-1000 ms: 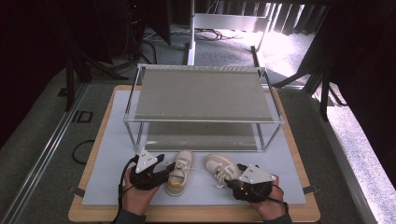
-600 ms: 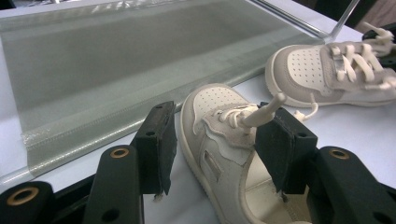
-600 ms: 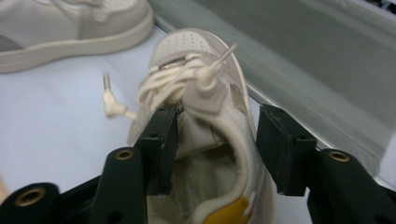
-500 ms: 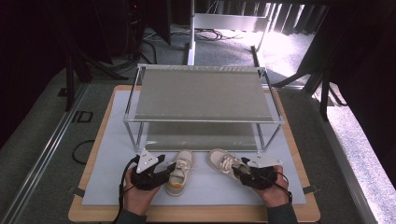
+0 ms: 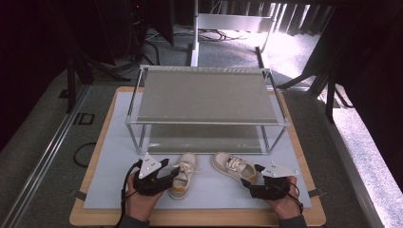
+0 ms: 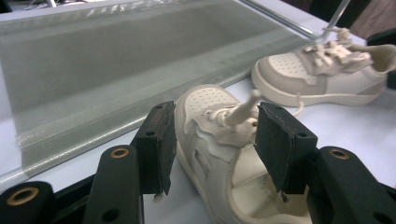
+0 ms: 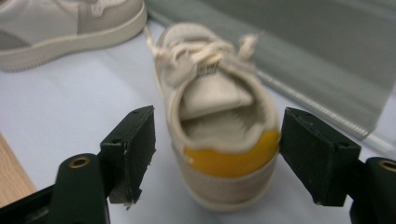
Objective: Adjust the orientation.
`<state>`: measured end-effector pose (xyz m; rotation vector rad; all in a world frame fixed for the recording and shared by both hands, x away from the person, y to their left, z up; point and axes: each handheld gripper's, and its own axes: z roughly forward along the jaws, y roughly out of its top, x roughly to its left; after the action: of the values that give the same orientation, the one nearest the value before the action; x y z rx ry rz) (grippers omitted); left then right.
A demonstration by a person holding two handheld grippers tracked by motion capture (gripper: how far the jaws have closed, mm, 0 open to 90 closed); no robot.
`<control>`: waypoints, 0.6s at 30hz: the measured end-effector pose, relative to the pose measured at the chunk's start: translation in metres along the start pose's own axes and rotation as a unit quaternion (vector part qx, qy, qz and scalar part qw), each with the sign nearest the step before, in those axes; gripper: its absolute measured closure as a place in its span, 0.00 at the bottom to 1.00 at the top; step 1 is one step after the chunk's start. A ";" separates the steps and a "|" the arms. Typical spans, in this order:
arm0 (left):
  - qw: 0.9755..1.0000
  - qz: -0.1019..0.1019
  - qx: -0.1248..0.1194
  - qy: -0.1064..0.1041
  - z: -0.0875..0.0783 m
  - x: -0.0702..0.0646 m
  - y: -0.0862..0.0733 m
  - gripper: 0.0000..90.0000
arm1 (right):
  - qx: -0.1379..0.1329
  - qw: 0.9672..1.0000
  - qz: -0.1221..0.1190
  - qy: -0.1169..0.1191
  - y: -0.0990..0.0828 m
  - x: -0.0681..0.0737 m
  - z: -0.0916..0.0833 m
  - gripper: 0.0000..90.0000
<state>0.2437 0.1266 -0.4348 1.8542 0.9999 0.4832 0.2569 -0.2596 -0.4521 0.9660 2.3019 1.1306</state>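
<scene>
1. Two small cream shoes are seen on the pale mat (image 5: 114, 142), side by side in front of the metal rack (image 5: 204, 102), toes toward it.
2. The left shoe (image 5: 182, 168) is gripped at its mid-body by the left gripper (image 5: 164, 176); in the left gripper view both pads are pressed against the shoe's sides (image 6: 215, 140).
3. The right gripper (image 5: 247, 183) is placed just behind the heel of the right shoe (image 5: 233, 166).
4. Its jaws have just been opening; in the right gripper view they are spread wide either side of the yellow heel tab (image 7: 229, 161): clear gap at one pad, the other close to the heel.
5. The right shoe is left resting flat on the mat.
</scene>
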 end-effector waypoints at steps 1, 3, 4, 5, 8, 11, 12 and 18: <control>1.000 0.002 -0.002 -0.002 -0.001 -0.001 -0.001 0.53 | 0.005 1.000 0.000 -0.004 -0.002 0.000 0.002 0.29; 1.000 0.012 -0.006 -0.008 -0.004 -0.004 -0.002 0.52 | 0.012 1.000 0.008 -0.005 -0.007 -0.002 0.006 0.31; 1.000 0.012 -0.006 -0.008 -0.004 -0.004 -0.002 0.51 | 0.012 1.000 0.008 -0.005 -0.007 -0.002 0.006 0.31; 1.000 0.015 -0.008 -0.011 -0.005 -0.007 -0.004 0.51 | 0.013 1.000 0.011 -0.008 -0.008 -0.002 0.007 0.33; 1.000 0.018 -0.013 -0.019 -0.008 -0.010 -0.007 0.49 | 0.015 1.000 0.013 -0.009 -0.010 -0.003 0.008 0.34; 0.999 0.018 -0.018 -0.025 -0.011 -0.012 -0.010 0.46 | 0.018 1.000 0.011 -0.019 -0.009 0.000 0.007 0.35; 0.999 0.020 -0.019 -0.025 -0.012 -0.012 -0.010 0.45 | 0.020 1.000 0.013 -0.021 -0.009 0.002 0.007 0.35; 0.999 0.022 -0.023 -0.037 -0.018 -0.015 -0.013 0.43 | 0.015 1.000 0.010 -0.008 -0.009 0.013 0.003 0.37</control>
<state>0.2170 0.1276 -0.4357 1.8423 0.8924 0.4566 0.2466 -0.2523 -0.4618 1.0073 2.3068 1.0949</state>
